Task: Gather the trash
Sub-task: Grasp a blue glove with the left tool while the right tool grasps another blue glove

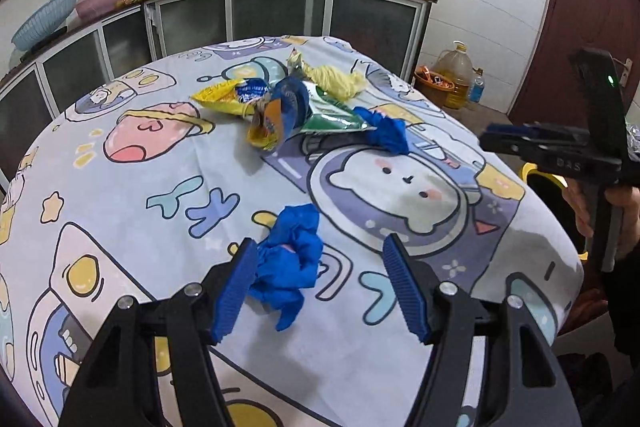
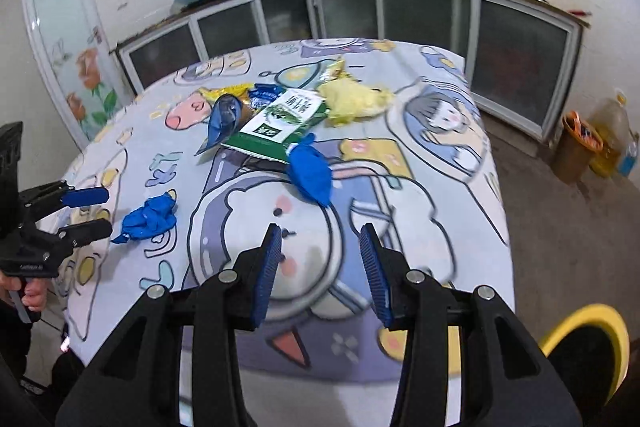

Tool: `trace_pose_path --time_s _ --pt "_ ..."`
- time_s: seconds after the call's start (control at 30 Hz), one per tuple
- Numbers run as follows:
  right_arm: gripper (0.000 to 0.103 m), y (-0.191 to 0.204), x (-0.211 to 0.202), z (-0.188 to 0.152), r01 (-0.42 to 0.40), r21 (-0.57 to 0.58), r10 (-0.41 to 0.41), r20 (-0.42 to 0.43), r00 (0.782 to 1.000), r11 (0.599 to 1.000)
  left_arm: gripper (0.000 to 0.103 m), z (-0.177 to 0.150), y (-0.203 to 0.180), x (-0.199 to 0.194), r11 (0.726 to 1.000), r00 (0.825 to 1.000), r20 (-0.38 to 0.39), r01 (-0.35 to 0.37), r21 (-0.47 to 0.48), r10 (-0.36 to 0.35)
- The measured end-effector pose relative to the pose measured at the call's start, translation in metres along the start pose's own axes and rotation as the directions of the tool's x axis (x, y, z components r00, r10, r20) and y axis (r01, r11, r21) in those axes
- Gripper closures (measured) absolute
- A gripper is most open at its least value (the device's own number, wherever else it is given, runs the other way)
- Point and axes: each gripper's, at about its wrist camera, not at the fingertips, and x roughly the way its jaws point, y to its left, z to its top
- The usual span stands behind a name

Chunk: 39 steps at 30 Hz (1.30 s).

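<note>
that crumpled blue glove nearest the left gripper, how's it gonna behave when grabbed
The crumpled blue glove is wrinkled and folded on itself, so it is probably floppy and will squash between the pads. It looks thin, so likely very light. A loose tail hangs off it and may dangle. The left gripper is open, its left pad close beside it.
</note>
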Motion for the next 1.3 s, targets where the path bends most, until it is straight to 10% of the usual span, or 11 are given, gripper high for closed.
trace_pose_path --time_s 0.97,1.3 --pt "0.07 0.02 0.107 0.045 0.031 -0.034 -0.035 -0.143 0.989 0.999 0.041 0.002 0.017 0.066 0.996 0.993 -0.11 0.044 -0.074 -0.052" --pt "0.1 0.004 0.104 0.046 0.007 0.063 0.002 -0.141 0.99 0.998 0.084 0.002 0.029 0.07 0.992 0.992 -0.122 0.02 -0.125 -0.035"
